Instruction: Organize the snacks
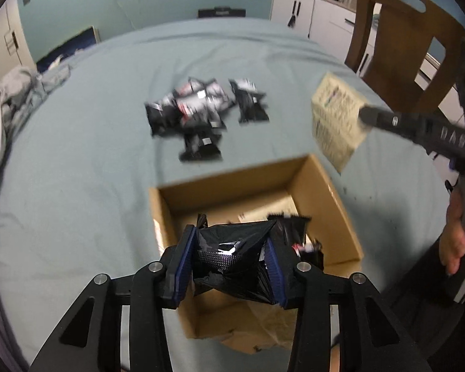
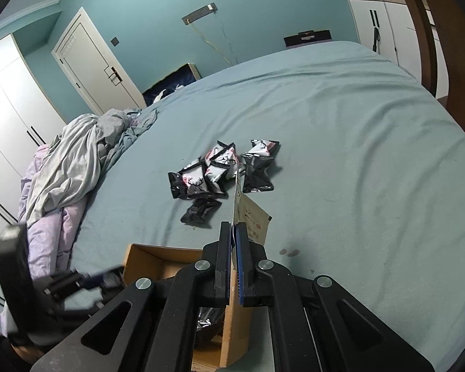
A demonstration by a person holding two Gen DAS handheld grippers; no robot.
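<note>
My left gripper is shut on a crumpled black snack packet and holds it over the open cardboard box on the bed. My right gripper is shut on the edge of a flat beige packet, held above the bed just beyond the box; it shows at the right of the left wrist view. A pile of black-and-white snack packets lies on the sheet beyond the box. Other packets lie inside the box.
The blue-green bed sheet stretches out all round. Rumpled bedding lies at the left. A wooden chair stands at the bed's right edge. White cabinets and a door are behind.
</note>
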